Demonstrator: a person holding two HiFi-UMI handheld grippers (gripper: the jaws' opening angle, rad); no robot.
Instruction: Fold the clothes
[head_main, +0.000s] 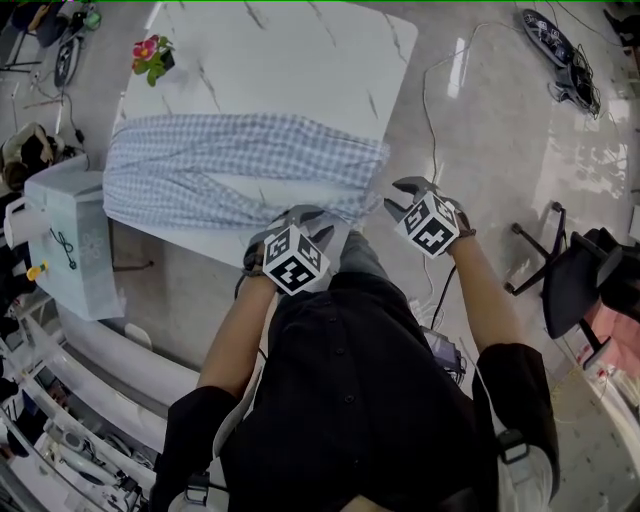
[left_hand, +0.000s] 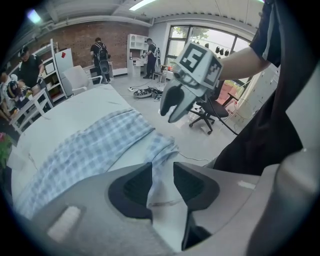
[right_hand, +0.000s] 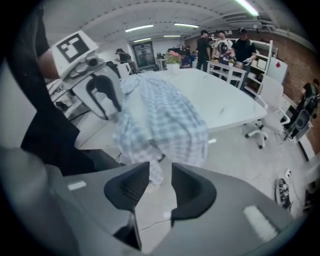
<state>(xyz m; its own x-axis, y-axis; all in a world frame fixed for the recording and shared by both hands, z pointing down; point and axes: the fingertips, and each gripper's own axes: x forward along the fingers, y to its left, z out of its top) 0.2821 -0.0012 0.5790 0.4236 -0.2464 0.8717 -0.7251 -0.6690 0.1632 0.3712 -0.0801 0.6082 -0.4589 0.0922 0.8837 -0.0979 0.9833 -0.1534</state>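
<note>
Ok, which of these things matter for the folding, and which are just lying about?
For the job: checked garment, left claw clamped on it, right claw open and empty, table.
Lying about: potted flower, grey box, office chair, floor cables.

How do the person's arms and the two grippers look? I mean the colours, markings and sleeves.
The left gripper and the right gripper are both grey, each with two curved jaws and dark pads on the inner faces. Each carries a white cube printed with black square markers. The person wears a black top; its sleeves stop near the elbow, so the forearms are bare.
</note>
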